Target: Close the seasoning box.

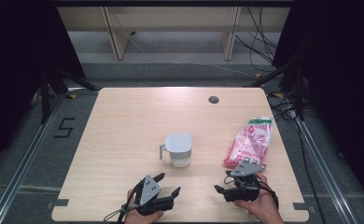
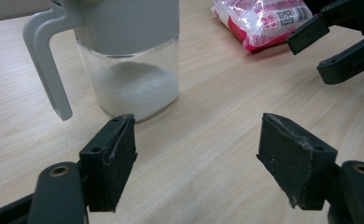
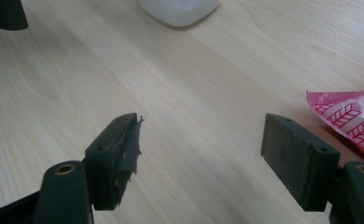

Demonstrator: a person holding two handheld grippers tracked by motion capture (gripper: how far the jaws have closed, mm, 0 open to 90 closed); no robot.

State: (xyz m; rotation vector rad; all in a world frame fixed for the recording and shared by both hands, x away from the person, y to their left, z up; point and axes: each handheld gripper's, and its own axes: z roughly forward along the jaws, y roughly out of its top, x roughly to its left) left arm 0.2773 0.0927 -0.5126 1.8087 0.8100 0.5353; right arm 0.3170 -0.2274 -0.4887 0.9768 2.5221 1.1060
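Observation:
A clear jug [image 1: 178, 150] with a grey lid and side handle stands mid-table, white powder in its bottom [image 2: 133, 86]. A pink and white printed bag [image 1: 251, 141] lies to its right, near the table's right edge. My left gripper [image 1: 169, 183] rests near the front edge, pointing toward the jug, its jaws wide apart over bare wood [image 2: 196, 158]. My right gripper [image 1: 222, 181] sits just in front of the bag's near end, also open with nothing between its jaws [image 3: 201, 161]. The bag's corner [image 3: 353, 116] lies beside its right jaw. The jug's base [image 3: 180, 9] is farther ahead.
The wooden table [image 1: 124, 121] has a small grey cable hole [image 1: 213, 99] at the back right. Stand legs and cables lie on the floor around it. In the left gripper view the right gripper's jaws [image 2: 332, 46] show at the upper right.

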